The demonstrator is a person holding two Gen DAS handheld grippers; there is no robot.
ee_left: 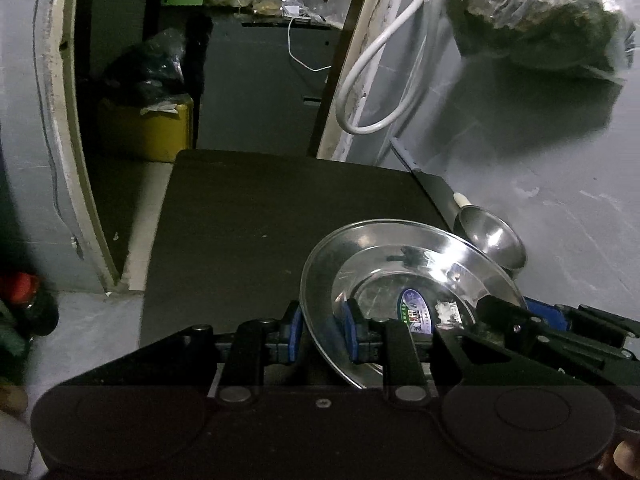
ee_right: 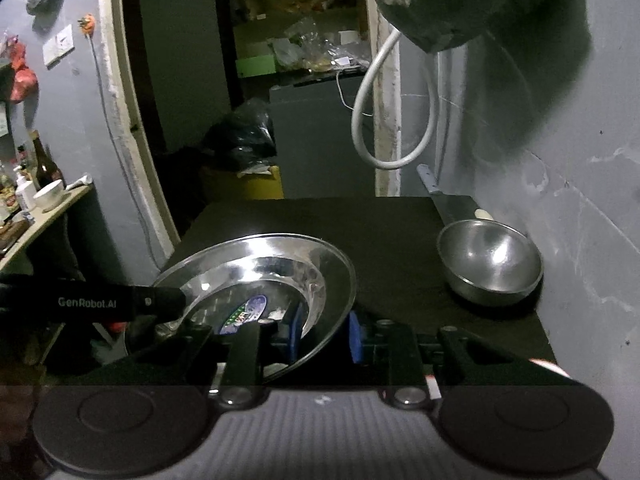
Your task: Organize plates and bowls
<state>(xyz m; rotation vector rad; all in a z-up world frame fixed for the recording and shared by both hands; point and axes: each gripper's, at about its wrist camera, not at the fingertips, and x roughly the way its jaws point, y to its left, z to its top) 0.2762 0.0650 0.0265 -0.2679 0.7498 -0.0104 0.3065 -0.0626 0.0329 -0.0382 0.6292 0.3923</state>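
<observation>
Dim room, plate [ee_left: 400, 264] glare, fisheye-curved edges

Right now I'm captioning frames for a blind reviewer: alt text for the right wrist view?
Both grippers pinch opposite rims of a shiny steel plate above a black table, the right gripper near, the left gripper from the left. A steel bowl sits at the table's right.

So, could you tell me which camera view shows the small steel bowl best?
The right wrist view: the small steel bowl sits whole and unobstructed on the black table. In the left wrist view the steel plate hides part of it.
</observation>
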